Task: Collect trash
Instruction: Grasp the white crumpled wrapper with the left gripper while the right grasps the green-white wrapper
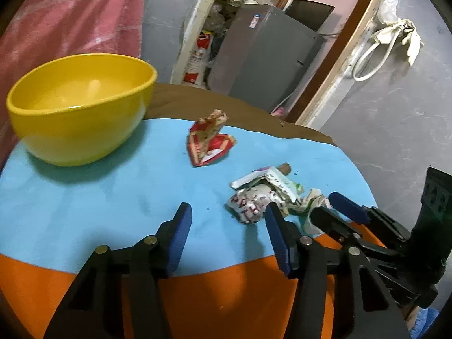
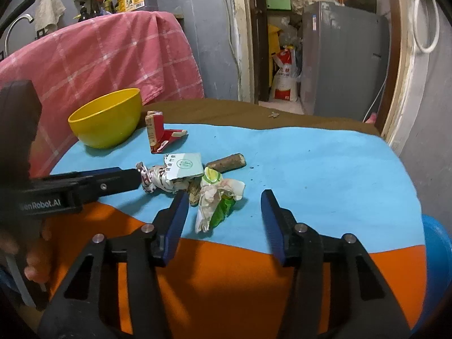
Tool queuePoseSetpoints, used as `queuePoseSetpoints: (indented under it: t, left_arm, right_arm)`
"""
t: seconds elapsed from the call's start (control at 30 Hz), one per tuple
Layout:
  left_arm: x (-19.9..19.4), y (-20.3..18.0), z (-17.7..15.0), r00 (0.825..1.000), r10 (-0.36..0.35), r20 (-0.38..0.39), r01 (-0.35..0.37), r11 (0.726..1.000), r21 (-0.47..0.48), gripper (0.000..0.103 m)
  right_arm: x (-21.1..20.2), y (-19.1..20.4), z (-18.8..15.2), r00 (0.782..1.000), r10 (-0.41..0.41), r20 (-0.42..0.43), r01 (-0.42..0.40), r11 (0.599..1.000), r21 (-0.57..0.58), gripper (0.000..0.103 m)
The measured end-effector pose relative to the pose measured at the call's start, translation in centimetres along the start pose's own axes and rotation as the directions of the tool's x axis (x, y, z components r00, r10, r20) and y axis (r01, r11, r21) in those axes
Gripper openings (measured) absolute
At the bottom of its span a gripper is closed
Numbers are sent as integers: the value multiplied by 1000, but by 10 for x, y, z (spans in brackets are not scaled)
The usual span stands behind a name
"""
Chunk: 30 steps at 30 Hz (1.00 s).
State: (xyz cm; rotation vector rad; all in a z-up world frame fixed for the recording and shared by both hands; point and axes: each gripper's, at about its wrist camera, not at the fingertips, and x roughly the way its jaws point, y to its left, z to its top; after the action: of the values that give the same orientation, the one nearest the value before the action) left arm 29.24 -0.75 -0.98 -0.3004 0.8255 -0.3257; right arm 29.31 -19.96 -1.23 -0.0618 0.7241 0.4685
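Note:
A pile of trash lies on the blue mat [image 2: 325, 169]: a crumpled white-and-red wrapper [image 1: 248, 207], a white-green paper card [image 2: 185, 166], a brown stub [image 2: 226, 162] and a crumpled white-green wrapper [image 2: 217, 200]. Farther back sits a red carton scrap [image 1: 210, 141], beside the empty yellow bowl [image 1: 82, 107]. My left gripper [image 1: 227, 209] is open, its right fingertip against the white-and-red wrapper. The right gripper [image 2: 224, 195] is open around the white-green wrapper, with the pads not pressing on it. In the right wrist view the left gripper [image 2: 132, 176] reaches in from the left.
An orange mat [image 2: 226, 282] covers the near part of the table and a brown cloth [image 2: 240, 113] the far edge. A pink checked cloth [image 2: 113, 56] hangs behind the bowl. A grey fridge [image 2: 341, 56] stands beyond. A blue tub [image 2: 436, 268] sits low right. A hand [image 2: 34, 271] holds the left gripper.

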Motion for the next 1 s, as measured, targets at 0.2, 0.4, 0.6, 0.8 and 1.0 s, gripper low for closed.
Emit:
queuePoseSetpoints:
  t: [0.2,0.4,0.6,0.8,1.0]
  left_arm:
    - [9,4,7,999,-39,-25,38,999,-22,24]
    - [8,7,6,997,-71,-31,70,997,-41,7]
    - [7,6,6,997,-76,-30,75,997,-30,2]
    - [7,4,5,997,-77,-25,76,997,-28,0]
    - [2,2,3,997,-82,0,82,996,-26,0]
  right_arm:
    - [8,-3,1,998,22,-51,-21,1000,23,70]
    - [10,-2,-1,998,35,-59,-34,999,18,60]
    - [11,0,-1,997,36,-61,-35,999,14,50]
    - [10,0,-2,998,29,-54,-28,999,14,43]
    - [6,-2,-4,999,11,-30,-10,1000,25,42]
